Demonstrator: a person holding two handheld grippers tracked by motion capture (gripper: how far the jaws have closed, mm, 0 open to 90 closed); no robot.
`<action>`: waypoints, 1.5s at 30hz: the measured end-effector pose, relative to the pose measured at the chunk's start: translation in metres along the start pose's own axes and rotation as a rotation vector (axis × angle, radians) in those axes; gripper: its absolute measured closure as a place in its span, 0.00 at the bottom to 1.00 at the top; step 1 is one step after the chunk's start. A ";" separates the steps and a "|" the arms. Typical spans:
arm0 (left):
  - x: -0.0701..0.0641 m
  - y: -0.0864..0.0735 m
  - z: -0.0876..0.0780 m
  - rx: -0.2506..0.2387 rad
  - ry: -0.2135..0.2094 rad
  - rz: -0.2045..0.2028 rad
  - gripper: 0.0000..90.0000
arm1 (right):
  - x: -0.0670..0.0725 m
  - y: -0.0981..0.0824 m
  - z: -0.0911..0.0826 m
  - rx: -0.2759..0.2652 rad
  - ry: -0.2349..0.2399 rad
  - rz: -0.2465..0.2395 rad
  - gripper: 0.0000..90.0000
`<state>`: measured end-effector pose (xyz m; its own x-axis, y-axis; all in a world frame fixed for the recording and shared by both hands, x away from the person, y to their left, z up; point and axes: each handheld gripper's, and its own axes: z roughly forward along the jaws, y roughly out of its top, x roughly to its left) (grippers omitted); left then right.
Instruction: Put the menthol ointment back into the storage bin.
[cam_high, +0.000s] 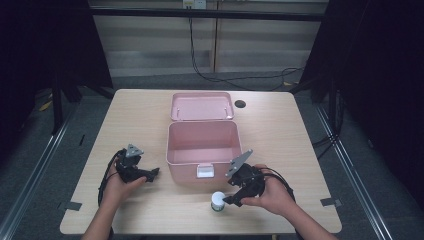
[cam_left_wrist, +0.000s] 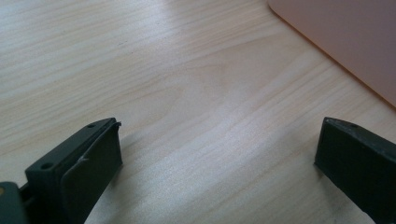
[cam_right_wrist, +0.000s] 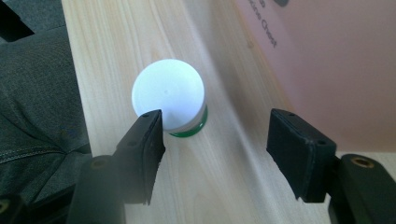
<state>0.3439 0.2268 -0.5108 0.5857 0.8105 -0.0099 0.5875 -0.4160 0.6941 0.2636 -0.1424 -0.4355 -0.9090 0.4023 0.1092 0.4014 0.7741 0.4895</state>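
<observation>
On the table (cam_high: 280, 125) are two claws, one pink box and one small bottle. The left claw (cam_high: 153, 173) rests to the left of the box, its jaws wide apart with only bare wood between them. One open pink box (cam_high: 202, 150) stands between the two claws, lid flipped back. The right claw (cam_right_wrist: 215, 140) gapes wide, gripping nothing; the one white-capped bottle (cam_right_wrist: 169, 97) stands upright just beyond its left jaw tip.
</observation>
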 end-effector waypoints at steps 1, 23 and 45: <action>0.000 0.000 0.000 -0.001 -0.001 0.000 0.00 | 0.001 0.001 0.000 0.000 0.002 0.003 0.40; 0.000 0.000 0.000 -0.004 -0.006 -0.002 0.00 | 0.019 0.020 0.020 0.064 0.064 -0.064 0.43; 0.001 0.000 0.000 -0.001 -0.004 0.003 0.00 | 0.019 0.027 0.025 0.114 0.062 -0.117 0.55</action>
<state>0.3441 0.2274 -0.5109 0.5898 0.8074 -0.0109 0.5849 -0.4179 0.6952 0.2604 -0.1013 -0.4418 -0.9541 0.2780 0.1116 0.2991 0.8657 0.4013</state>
